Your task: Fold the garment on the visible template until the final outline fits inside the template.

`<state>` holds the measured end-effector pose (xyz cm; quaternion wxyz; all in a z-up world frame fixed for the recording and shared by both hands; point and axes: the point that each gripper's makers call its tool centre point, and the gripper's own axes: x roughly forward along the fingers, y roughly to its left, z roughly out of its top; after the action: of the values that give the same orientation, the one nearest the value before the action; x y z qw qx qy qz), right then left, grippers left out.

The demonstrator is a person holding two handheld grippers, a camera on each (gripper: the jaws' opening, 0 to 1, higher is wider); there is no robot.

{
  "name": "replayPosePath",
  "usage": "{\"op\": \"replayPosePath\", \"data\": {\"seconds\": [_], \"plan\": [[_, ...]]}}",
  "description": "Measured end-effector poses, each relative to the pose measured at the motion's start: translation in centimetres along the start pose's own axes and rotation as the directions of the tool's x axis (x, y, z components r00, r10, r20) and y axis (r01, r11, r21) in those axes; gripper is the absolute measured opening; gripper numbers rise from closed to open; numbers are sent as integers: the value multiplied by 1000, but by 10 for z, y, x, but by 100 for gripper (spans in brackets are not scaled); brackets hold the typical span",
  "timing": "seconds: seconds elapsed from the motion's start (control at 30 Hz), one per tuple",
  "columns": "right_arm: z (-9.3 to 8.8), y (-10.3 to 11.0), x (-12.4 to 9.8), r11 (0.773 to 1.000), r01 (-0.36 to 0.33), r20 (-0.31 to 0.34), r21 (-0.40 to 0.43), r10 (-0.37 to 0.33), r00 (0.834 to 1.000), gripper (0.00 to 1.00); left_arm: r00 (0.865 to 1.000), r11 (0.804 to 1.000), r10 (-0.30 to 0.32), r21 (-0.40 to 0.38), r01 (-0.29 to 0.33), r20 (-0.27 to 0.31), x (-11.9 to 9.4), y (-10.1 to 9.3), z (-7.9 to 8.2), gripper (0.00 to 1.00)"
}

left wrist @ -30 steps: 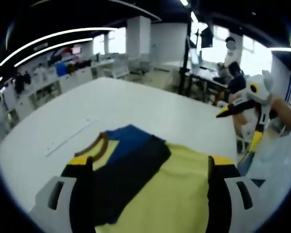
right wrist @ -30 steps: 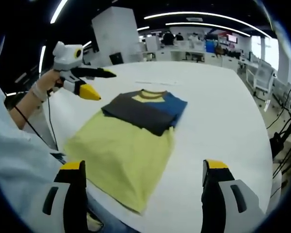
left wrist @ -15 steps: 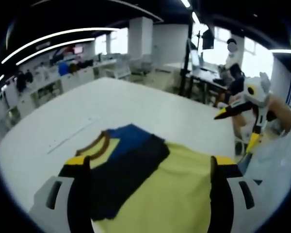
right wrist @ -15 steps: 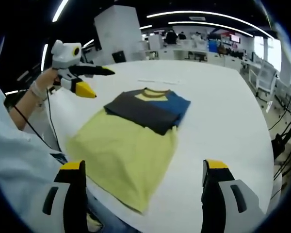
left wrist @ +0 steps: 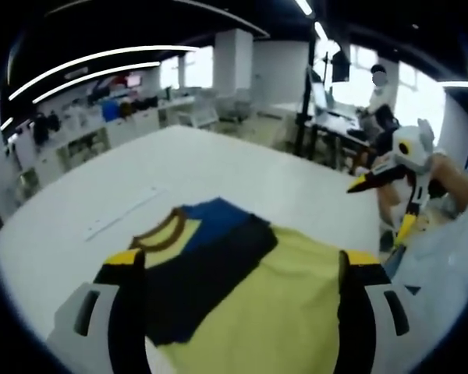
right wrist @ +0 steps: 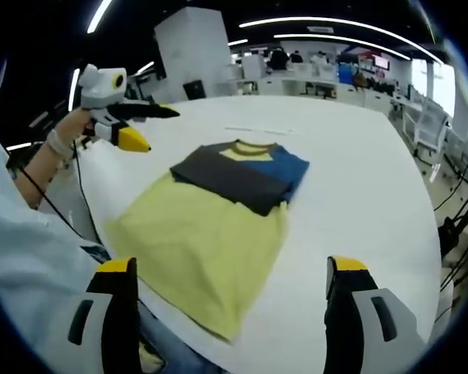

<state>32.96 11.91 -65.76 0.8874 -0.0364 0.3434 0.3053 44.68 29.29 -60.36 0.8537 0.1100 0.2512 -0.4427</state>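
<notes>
The garment (right wrist: 210, 226) lies flat on the white table (right wrist: 359, 179), its sleeves folded in: a yellow body, a dark grey band, a blue patch and a brown collar (right wrist: 246, 146) at the far end. In the left gripper view the same garment (left wrist: 273, 296) spreads just beyond my left gripper (left wrist: 238, 312), which is open and holds nothing. My right gripper (right wrist: 230, 312) is also open, hovering over the yellow hem at the table's near edge. The left gripper (right wrist: 129, 121) shows held above the table, left of the garment. The right gripper (left wrist: 390, 187) hangs in a hand at the right.
A thin pale strip (left wrist: 121, 212) lies on the table beyond the collar, also seen as a faint strip (right wrist: 253, 130) in the right gripper view. A person's white sleeve (right wrist: 23, 257) fills the left side. Office desks and chairs (left wrist: 117, 125) stand behind the table.
Both views have shifted slightly with the hands. The garment lies as before, and both grippers stay open above it.
</notes>
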Motion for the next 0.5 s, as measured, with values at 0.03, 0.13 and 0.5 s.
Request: {"op": "replayPosePath", "data": {"seconds": [0.03,0.13,0.5], "plan": [[0,0,0,1000,1,0,-1,-1,1000,100,1000,1000,2,-1,-2,-1,-1,0,0,100],[2,0,0,1000,2,6,0,-2,1000,100,1000,1000,6,-2,-6,8,-5,-2,1,100],[2,6,4,1000,-21,-1,-17,21,1000,100,1000,1000,24,-13,-24,-6,-17,-5,-7,100]]}}
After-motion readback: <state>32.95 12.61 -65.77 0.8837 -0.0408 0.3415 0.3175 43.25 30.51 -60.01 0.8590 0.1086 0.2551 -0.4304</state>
